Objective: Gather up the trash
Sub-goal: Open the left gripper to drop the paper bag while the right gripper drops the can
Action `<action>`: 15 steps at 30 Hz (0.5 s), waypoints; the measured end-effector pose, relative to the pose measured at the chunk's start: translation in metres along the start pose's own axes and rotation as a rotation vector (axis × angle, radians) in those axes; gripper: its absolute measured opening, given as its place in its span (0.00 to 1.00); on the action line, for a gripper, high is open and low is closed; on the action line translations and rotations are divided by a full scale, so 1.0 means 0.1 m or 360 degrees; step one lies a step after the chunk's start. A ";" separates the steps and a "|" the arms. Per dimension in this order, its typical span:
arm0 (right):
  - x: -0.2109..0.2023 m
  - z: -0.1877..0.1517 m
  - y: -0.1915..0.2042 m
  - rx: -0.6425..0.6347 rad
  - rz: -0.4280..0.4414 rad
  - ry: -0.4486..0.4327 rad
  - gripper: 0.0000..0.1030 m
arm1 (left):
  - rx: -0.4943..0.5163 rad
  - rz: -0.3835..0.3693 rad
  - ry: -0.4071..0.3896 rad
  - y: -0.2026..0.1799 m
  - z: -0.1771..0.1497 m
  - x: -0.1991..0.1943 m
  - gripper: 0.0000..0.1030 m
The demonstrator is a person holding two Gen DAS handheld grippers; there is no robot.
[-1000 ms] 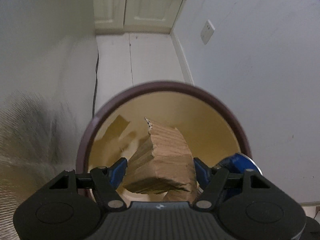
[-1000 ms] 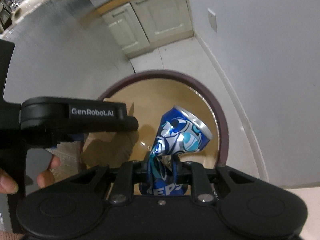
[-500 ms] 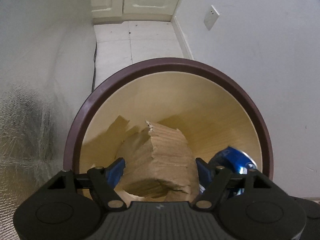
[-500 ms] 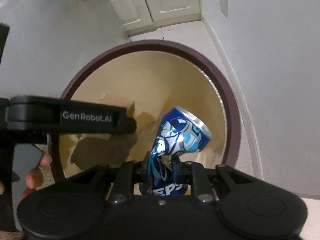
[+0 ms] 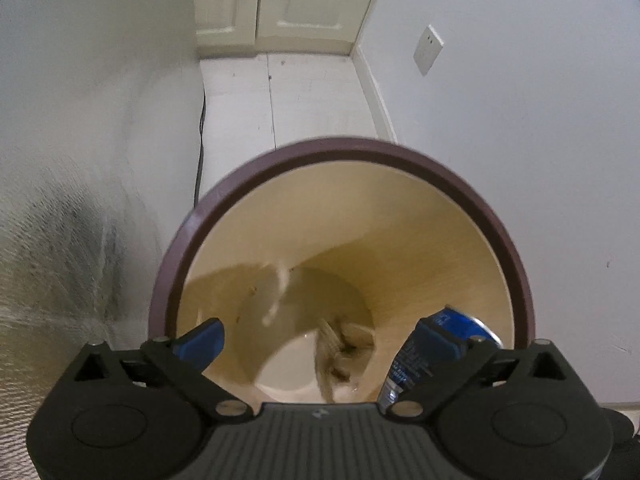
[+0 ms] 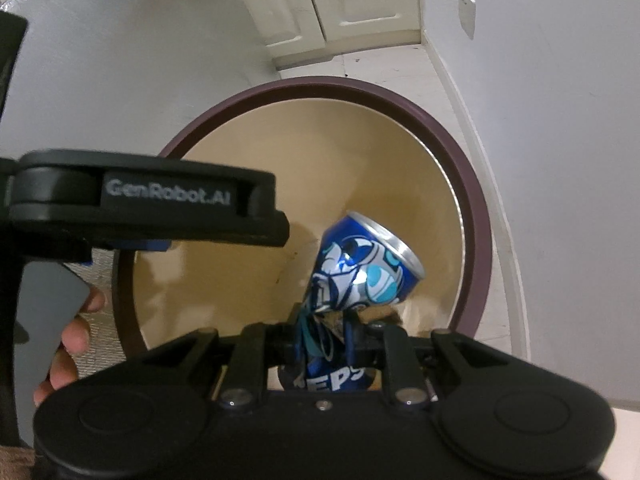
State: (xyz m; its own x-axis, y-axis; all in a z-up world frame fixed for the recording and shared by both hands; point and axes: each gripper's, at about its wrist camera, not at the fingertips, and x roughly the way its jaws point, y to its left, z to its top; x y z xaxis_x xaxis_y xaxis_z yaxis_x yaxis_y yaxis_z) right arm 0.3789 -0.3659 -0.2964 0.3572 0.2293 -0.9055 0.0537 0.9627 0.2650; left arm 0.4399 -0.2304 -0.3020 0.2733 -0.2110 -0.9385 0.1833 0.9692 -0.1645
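Note:
A round bin with a dark maroon rim [image 5: 400, 152] and tan inside stands on the floor below both grippers; it also shows in the right wrist view [image 6: 476, 216]. My left gripper [image 5: 316, 340] is open and empty over the bin mouth. A torn piece of brown cardboard [image 5: 332, 356], blurred, lies deep in the bin. My right gripper [image 6: 324, 332] is shut on a crushed blue Pepsi can [image 6: 360, 272] and holds it over the bin. The can [image 5: 452, 320] also shows at the right of the left wrist view. The left gripper body [image 6: 152, 208] crosses the right wrist view.
A grey wall [image 5: 520, 120] with a white switch plate [image 5: 428, 49] is on the right. A silvery surface [image 5: 60, 240] is on the left, with a black cable [image 5: 200, 152] beside it. White cabinet doors [image 5: 280, 0] stand at the far end of the tiled floor [image 5: 288, 100].
My left gripper has opened and the cardboard has dropped from it into the bin. My right gripper still holds the can over the bin.

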 end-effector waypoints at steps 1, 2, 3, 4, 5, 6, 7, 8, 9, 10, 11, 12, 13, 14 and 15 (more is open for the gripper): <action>0.01 0.00 -0.01 -0.0001 0.0000 0.0001 0.20 | 0.0013 0.0009 -0.0015 -0.01 -0.01 -0.03 0.99; 0.03 0.01 -0.01 -0.0002 -0.0008 0.0003 0.20 | 0.0025 0.0017 -0.0027 -0.02 -0.01 -0.06 1.00; 0.04 0.01 -0.01 0.0001 -0.0014 0.0007 0.21 | 0.0038 0.0024 -0.0033 -0.02 -0.02 -0.07 1.00; 0.06 0.02 -0.01 0.0008 -0.0020 0.0014 0.22 | 0.0052 0.0034 -0.0032 -0.03 -0.04 -0.08 1.00; 0.07 0.02 0.00 0.0011 -0.0032 0.0019 0.24 | 0.0062 0.0042 -0.0027 -0.03 -0.05 -0.09 1.00; 0.08 0.01 0.00 0.0009 -0.0042 0.0024 0.26 | 0.0070 0.0049 -0.0022 -0.03 -0.06 -0.08 1.00; 0.08 0.01 0.01 0.0002 -0.0049 0.0028 0.27 | 0.0075 0.0057 -0.0017 -0.03 -0.07 -0.08 1.00; 0.08 0.00 0.01 -0.0001 -0.0052 0.0030 0.27 | 0.0078 0.0066 -0.0011 -0.03 -0.08 -0.07 1.00; 0.08 0.01 0.02 -0.0001 -0.0055 0.0031 0.27 | 0.0079 0.0073 -0.0006 -0.04 -0.08 -0.06 1.00; 0.07 0.01 0.02 -0.0001 -0.0059 0.0028 0.27 | 0.0079 0.0077 -0.0002 -0.03 -0.09 -0.05 1.00; 0.07 0.02 0.02 -0.0002 -0.0063 0.0027 0.27 | 0.0077 0.0082 0.0000 -0.01 -0.10 -0.06 1.00; 0.07 0.02 0.02 -0.0004 -0.0066 0.0024 0.27 | 0.0072 0.0088 0.0002 0.00 -0.11 -0.06 1.00; 0.06 0.02 0.02 -0.0004 -0.0068 0.0023 0.27 | 0.0066 0.0092 0.0004 0.01 -0.12 -0.06 1.00; 0.06 0.02 0.03 -0.0005 -0.0068 0.0022 0.27 | 0.0058 0.0096 0.0006 0.03 -0.13 -0.06 1.00; 0.06 0.02 0.03 -0.0006 -0.0068 0.0023 0.27 | 0.0052 0.0093 0.0007 0.04 -0.14 -0.06 1.00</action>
State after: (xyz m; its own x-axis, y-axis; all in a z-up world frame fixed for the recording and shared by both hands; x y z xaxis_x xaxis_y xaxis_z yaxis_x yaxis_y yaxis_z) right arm 0.3829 -0.3621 -0.3007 0.3411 0.1900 -0.9206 0.0650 0.9722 0.2247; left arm 0.4258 -0.2237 -0.3007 0.2801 -0.1532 -0.9477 0.1981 0.9752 -0.0991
